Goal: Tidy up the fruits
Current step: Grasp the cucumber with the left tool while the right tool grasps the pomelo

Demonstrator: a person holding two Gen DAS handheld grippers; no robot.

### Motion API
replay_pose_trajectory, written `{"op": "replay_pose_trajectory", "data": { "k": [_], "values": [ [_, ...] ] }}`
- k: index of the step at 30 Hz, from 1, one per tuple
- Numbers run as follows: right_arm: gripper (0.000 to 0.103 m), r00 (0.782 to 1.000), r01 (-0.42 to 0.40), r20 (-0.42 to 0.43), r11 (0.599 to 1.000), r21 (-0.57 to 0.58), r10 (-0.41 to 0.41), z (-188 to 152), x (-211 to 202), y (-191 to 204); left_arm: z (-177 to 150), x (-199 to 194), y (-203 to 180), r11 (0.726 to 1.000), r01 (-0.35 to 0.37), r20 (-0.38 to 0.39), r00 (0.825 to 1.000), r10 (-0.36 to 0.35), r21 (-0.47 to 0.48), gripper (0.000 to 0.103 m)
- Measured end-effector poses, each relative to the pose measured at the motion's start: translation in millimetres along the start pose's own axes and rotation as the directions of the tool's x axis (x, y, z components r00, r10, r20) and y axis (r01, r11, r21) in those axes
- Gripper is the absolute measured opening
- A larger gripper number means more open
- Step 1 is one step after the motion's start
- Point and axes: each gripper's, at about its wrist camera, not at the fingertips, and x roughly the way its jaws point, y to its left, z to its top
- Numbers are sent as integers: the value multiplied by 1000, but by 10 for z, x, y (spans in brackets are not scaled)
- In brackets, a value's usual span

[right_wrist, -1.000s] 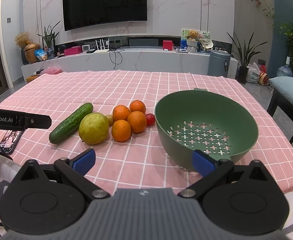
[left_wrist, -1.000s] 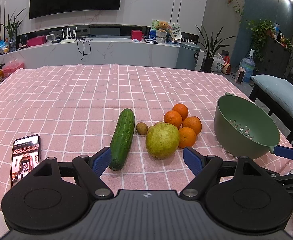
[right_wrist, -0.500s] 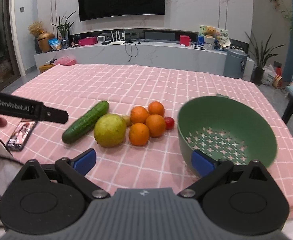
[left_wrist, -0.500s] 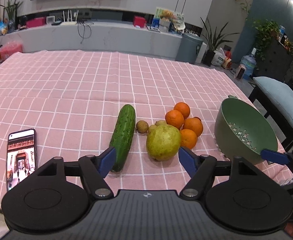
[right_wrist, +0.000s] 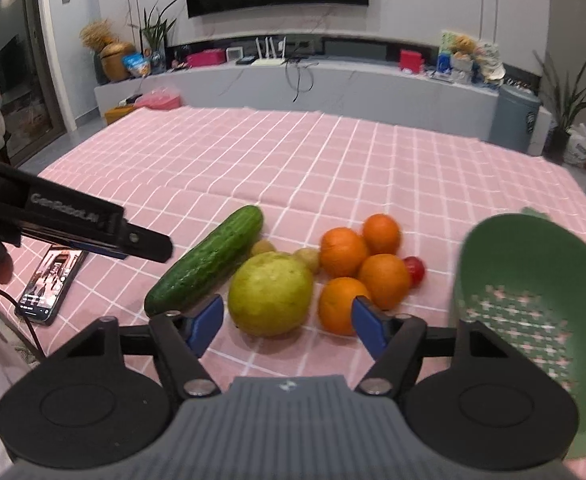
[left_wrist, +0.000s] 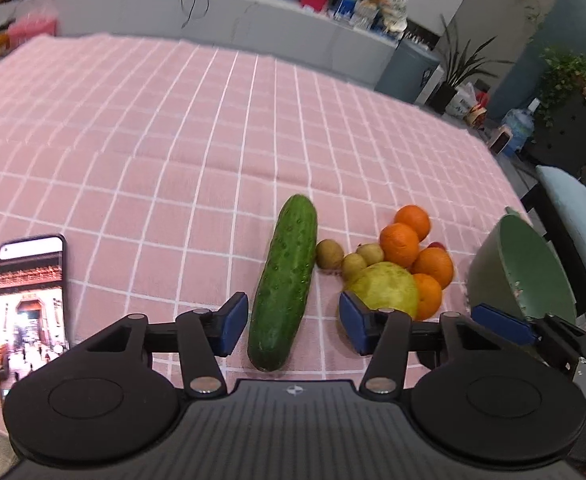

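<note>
The left gripper (left_wrist: 289,330) is held with its jaws apart, nothing between the pads; the near end of the cucumber (left_wrist: 285,286) is framed between its blue fingertips (left_wrist: 233,322). The right gripper (right_wrist: 287,322) is likewise spread and unloaded, with the large yellow-green fruit (right_wrist: 271,294) seen just ahead of its gap. Four oranges (right_wrist: 343,252) are clustered ahead and right of that gap, a small red fruit (right_wrist: 415,270) tucked behind them. The green colander (right_wrist: 533,312) is seen right of the right gripper, tilted. A lit phone (left_wrist: 31,308) lies left of the left gripper on the pink checked tablecloth (left_wrist: 173,152).
</note>
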Motion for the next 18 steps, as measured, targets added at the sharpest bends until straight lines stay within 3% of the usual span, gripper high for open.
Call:
{"op": "replay_pose_trajectory", "data": {
  "k": [12, 18],
  "values": [
    [74, 998, -27, -53, 997, -78, 23, 127, 469, 99, 147, 516, -20, 998, -40, -60, 997, 43, 53, 61],
    [74, 998, -32, -65, 991, -131, 24, 153, 630, 166, 185, 645, -27, 996, -43, -73, 996, 49, 75, 55]
  ]
}}
